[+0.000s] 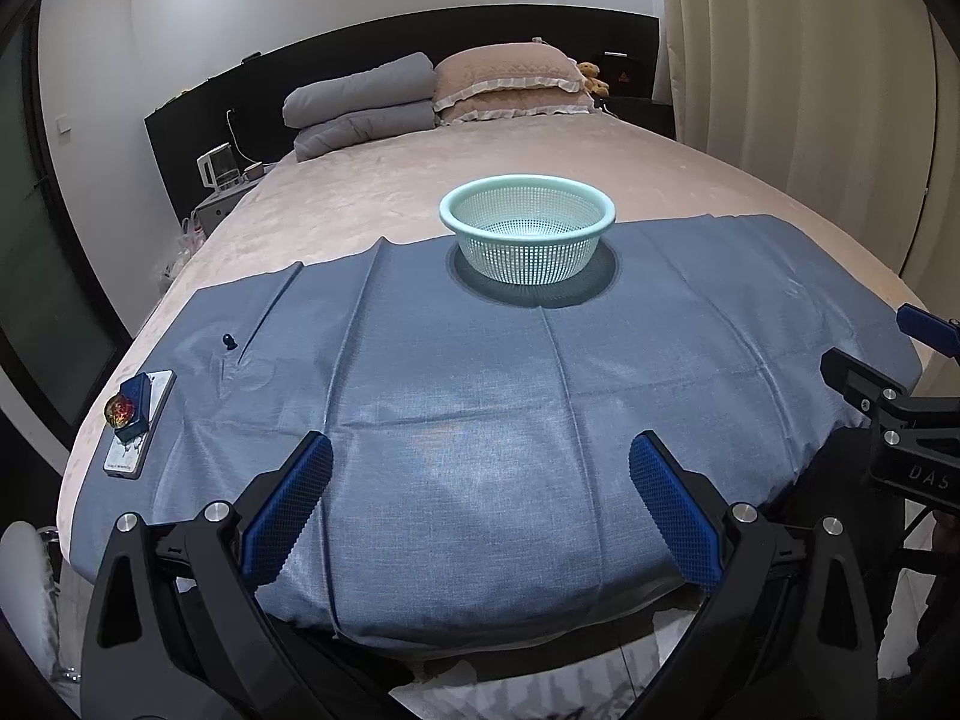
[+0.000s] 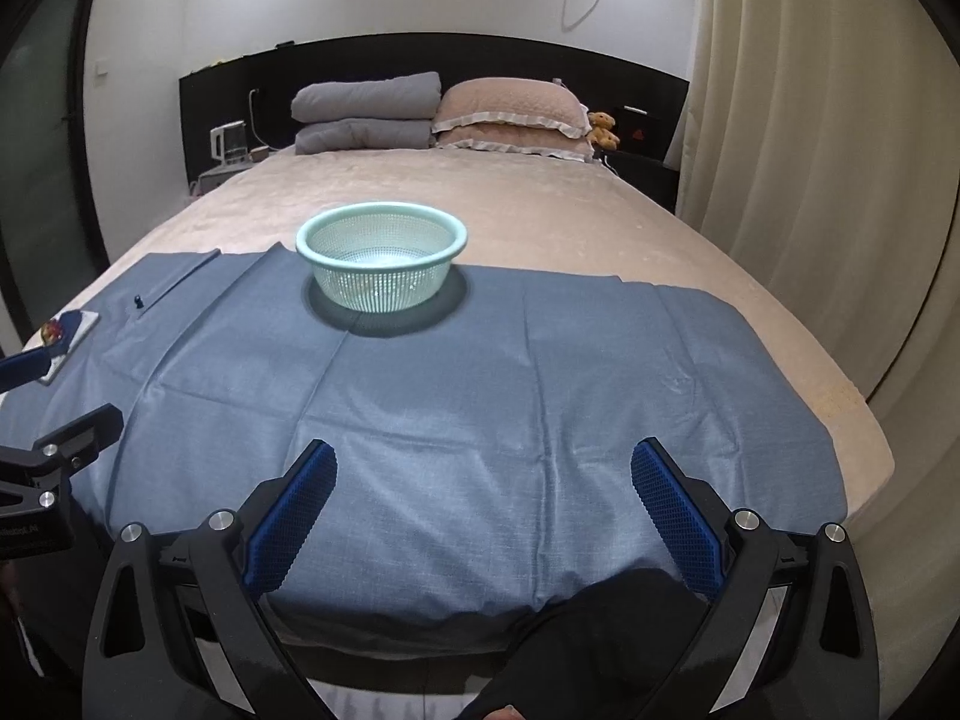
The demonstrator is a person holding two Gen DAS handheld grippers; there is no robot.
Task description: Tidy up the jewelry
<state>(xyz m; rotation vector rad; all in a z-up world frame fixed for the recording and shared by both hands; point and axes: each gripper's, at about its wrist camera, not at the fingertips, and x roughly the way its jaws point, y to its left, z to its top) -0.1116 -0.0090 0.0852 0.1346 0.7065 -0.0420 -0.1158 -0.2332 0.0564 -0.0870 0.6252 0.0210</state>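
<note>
A pale green mesh basket [image 1: 528, 234] [image 2: 381, 264] stands at the far edge of a blue cloth [image 1: 480, 396] [image 2: 480, 396] spread on the bed. At the cloth's left end lies a white card [image 1: 139, 426] [image 2: 69, 339] bearing a blue block and a red-gold ornament [image 1: 120, 410]. A small dark stud [image 1: 229, 340] [image 2: 138, 301] sits just beyond it. My left gripper [image 1: 480, 504] hovers open over the cloth's near edge, nothing between its fingers. My right gripper [image 2: 483, 510] is open too, beside it to the right, also holding nothing.
Folded grey quilts [image 1: 366, 105] and pink pillows [image 1: 510, 84] lie at the headboard, with a small teddy bear [image 2: 602, 127]. A bedside table with a kettle [image 1: 219, 168] stands left of the bed. Curtains [image 2: 810, 150] hang on the right. A dark sleeve [image 2: 600, 642] shows below my right gripper.
</note>
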